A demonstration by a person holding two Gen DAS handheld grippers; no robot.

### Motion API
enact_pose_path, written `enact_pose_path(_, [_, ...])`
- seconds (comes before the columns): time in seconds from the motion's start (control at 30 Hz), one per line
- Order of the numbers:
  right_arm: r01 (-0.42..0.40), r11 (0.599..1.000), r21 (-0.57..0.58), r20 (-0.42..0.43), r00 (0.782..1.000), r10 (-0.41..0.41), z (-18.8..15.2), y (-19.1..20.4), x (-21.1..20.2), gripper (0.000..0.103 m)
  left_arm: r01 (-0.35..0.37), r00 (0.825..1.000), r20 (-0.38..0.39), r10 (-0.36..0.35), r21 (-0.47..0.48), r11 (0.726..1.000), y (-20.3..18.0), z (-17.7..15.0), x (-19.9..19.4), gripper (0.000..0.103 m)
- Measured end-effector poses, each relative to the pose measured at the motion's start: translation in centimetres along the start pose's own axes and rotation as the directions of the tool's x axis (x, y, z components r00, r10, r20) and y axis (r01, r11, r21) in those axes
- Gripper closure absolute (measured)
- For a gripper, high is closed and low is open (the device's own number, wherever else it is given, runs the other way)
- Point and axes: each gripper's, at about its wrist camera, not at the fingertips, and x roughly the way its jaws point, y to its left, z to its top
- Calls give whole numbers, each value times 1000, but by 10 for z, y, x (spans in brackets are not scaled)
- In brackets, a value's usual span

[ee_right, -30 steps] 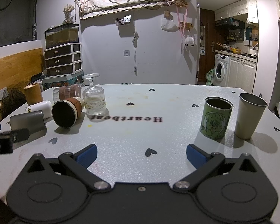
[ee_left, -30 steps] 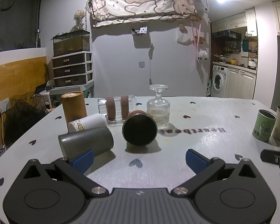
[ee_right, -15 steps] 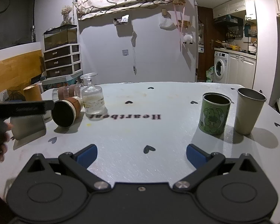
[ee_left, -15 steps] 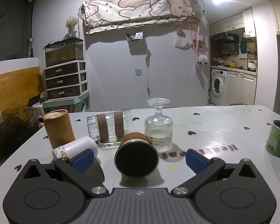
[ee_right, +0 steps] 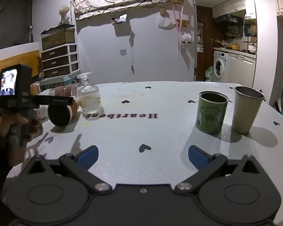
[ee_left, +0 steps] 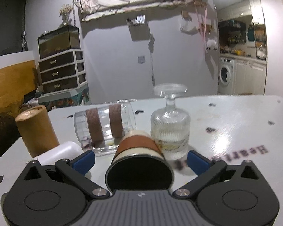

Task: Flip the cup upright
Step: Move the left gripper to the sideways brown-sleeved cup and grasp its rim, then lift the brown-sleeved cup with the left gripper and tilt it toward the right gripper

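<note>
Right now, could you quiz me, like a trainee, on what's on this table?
1. True or false: the brown-banded paper cup lies on its side between the open left tongs.
2. What rests on the right tongs' side: A) green cartoon tin and grey metal tumbler; B) a plate?
3. Fill in: the ribbed glass goblet stands ____.

Key: 1 true; 2 A; 3 upside down.
</note>
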Motion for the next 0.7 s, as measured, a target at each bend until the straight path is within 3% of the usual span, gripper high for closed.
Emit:
enact_pose_path(0.13, [0,1000,5,0,1000,0,0,-3,0,0,-19,999,-47,20,15,1000,3,-3,12,11])
enact_pose_path(0.2, [0,1000,5,0,1000,0,0,-3,0,0,8,998,-57,-8,0,1000,5,-4,14,21])
enact_pose_path(0.4, [0,1000,12,5,1000,0,1,-5,-2,0,19,998,-59,-17,34,999,-3,-9,0,21])
enact_pose_path(0.6, [0,1000,17,14,1000,0,3,-7,-3,0,129,990,-57,-125,66,989,-14,-28,-42,21])
enact_pose_path(0.7, [1,1000,16,14,1000,-1,3,-7,-3,0,210,977,-57,-205,108,972,-26,-41,-70,21])
